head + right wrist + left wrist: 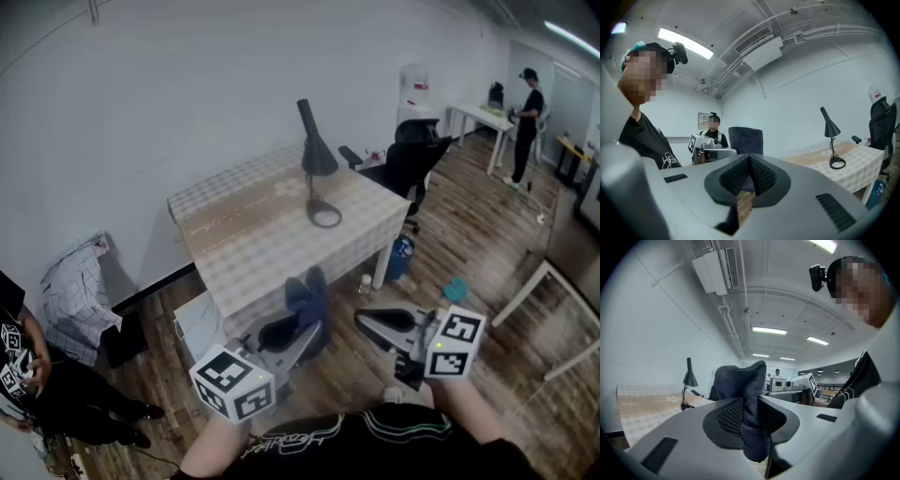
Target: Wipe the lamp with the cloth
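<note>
A black desk lamp (317, 171) stands upright on the checkered table (244, 234), its round base toward the table's right end. My left gripper (300, 324) is below the table's near edge, shut on a dark blue-grey cloth (307, 291) that sticks up out of the jaws. In the left gripper view the cloth (746, 394) is pinched in the left gripper (749, 403), with the lamp (688, 382) far off to the left. My right gripper (367, 322) is beside it, shut and empty. The right gripper (750, 162) sees the lamp (831, 137) at right.
A black office chair (416, 152) stands off the table's right end, with a blue bottle (401, 255) by the table leg. A white box (201, 324) sits under the table. A person (21, 375) stands at left, another person (531, 112) at a far white table (482, 116).
</note>
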Tool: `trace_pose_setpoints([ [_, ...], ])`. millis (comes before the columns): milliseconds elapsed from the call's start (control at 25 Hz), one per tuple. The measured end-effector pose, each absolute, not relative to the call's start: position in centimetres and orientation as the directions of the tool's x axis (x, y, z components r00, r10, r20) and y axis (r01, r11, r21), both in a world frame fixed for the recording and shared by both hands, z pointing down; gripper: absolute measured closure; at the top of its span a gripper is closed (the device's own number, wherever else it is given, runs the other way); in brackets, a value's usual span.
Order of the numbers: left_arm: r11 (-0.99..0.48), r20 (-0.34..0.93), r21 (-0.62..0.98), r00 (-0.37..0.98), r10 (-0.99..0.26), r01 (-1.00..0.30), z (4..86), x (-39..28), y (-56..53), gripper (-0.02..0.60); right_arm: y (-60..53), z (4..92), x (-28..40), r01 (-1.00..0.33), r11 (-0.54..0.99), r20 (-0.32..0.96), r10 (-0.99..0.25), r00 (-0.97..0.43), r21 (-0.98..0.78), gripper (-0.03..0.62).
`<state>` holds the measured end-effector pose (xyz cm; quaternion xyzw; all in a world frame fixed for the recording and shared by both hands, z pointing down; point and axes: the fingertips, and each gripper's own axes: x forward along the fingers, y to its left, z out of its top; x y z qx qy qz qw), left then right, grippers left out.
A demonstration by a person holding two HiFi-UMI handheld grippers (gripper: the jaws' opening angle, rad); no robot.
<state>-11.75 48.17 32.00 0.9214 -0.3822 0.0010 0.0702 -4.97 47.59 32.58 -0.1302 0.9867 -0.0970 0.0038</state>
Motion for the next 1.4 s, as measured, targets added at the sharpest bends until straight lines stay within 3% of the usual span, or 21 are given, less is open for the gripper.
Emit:
trace_pose_setpoints([
  [720, -0.687, 0.081, 0.18, 0.707, -0.703, -0.704, 34.7, -12.4, 42.5, 0.509, 41.6, 35.2, -4.9, -0.286, 0.909, 0.034, -0.289, -0.957, -0.302, 0.583],
  [1400, -0.644, 0.167, 0.173, 0.667, -0.726, -0.745, 36.3, -12.8, 16.6, 0.509, 16.0, 35.1, -4.2, -0.25, 0.895, -0.013, -0.274, -0.962, -0.369, 0.583],
])
